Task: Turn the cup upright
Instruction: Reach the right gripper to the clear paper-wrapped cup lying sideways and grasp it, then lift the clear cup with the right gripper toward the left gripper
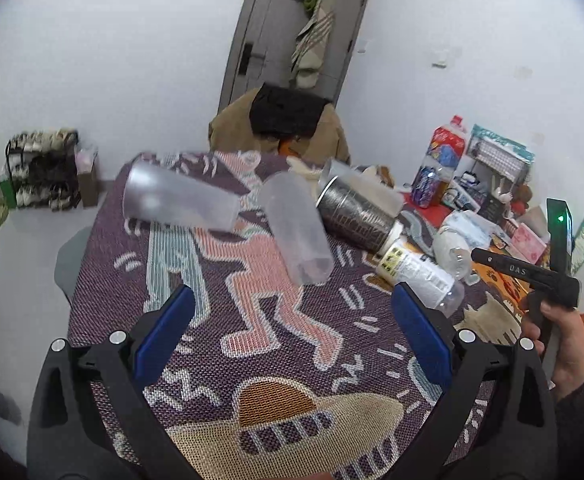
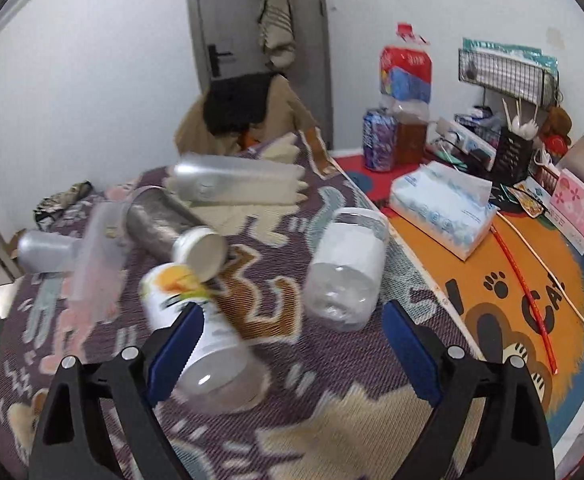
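Left gripper hovering low in the left wrist view, blue pads spread wide, pinching nothing. Right gripper likewise gaping over the patterned cloth, nothing between its pads; left pad crossing in front of the labelled cup, contact hard to judge through the blur.

Cups lying on their sides across the cloth:
- frosted cup lying at upper left of the left wrist view, wide mouth facing left.
- clear cup lying at centre, just ahead of the left gripper, closed end pointing toward the camera.
- metallic patterned cup lying right of centre, white cap end resting against the labelled cup.
- labelled cup showing an orange-and-yellow print in the right wrist view; small text on the label too blurred to read.
- squat clear jar sitting at centre right of the right wrist view, apparently mouth-down.

Right hand showing at right edge of the left wrist view, gripping a black handle marked "DAS".

Orange mat at right carrying paw prints and large letters, partly reading "CA". Tissue pack lying on it.
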Demonstrator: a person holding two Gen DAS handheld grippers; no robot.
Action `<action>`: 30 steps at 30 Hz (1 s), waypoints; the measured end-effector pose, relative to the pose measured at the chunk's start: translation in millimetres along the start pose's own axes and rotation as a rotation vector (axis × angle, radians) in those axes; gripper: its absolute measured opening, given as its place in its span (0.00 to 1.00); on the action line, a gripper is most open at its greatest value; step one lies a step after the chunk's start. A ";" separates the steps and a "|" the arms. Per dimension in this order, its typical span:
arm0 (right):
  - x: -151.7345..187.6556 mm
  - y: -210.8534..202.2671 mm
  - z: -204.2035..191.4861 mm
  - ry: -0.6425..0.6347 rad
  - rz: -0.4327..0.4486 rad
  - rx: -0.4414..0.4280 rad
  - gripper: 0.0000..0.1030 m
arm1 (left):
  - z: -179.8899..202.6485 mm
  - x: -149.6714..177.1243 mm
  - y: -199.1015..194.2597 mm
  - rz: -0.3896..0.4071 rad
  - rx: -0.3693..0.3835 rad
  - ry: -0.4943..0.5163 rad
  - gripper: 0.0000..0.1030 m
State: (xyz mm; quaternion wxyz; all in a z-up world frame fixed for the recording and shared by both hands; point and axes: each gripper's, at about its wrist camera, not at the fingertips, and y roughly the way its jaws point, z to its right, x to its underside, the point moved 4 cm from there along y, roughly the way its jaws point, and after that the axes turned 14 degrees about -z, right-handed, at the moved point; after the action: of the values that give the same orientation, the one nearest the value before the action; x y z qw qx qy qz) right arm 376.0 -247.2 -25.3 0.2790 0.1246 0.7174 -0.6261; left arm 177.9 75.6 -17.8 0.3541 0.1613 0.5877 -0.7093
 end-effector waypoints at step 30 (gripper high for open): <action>-41.4 51.7 25.3 0.075 -0.096 0.031 0.61 | 0.1 -26.5 55.8 -0.103 0.039 -0.108 0.95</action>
State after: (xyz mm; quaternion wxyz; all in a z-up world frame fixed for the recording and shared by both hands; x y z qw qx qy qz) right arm 443.2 -255.1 -46.6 0.2196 0.1174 0.7228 -0.6446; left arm 235.0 80.5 -40.9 0.3452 0.0994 0.5615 -0.7454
